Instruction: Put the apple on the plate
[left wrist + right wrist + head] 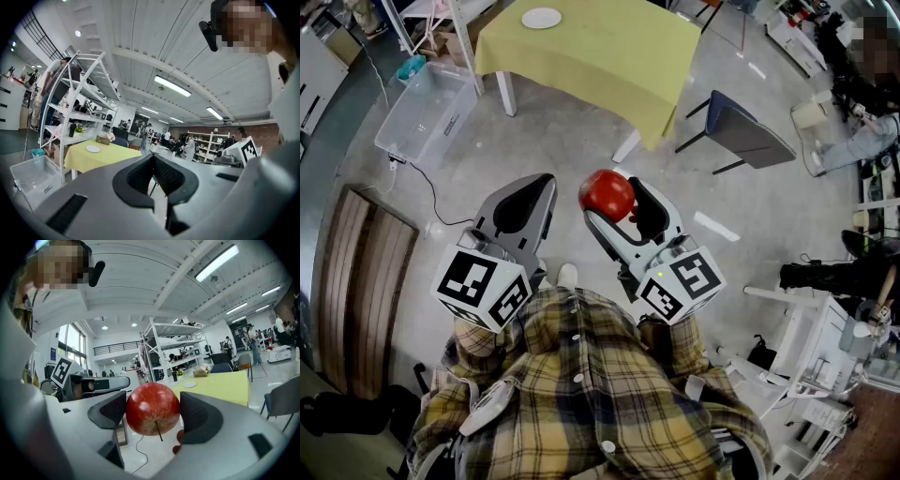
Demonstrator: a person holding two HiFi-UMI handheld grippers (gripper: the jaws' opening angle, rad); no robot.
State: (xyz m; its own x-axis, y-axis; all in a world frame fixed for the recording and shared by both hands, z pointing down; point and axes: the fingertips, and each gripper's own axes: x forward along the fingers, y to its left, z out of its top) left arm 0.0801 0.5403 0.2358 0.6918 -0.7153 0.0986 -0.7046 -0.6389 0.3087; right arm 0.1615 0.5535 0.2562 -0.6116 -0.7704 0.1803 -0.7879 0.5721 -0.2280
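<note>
You are holding the red apple (605,194) between your right gripper's (617,202) wide-set jaws, left gripper (528,199) closed and empty; next, likely carrying it to the white plate (541,18) by the yellow table's (609,56) far edge.

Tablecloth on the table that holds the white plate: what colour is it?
The tablecloth is plain pale yellow; the head view shows it best.
</note>
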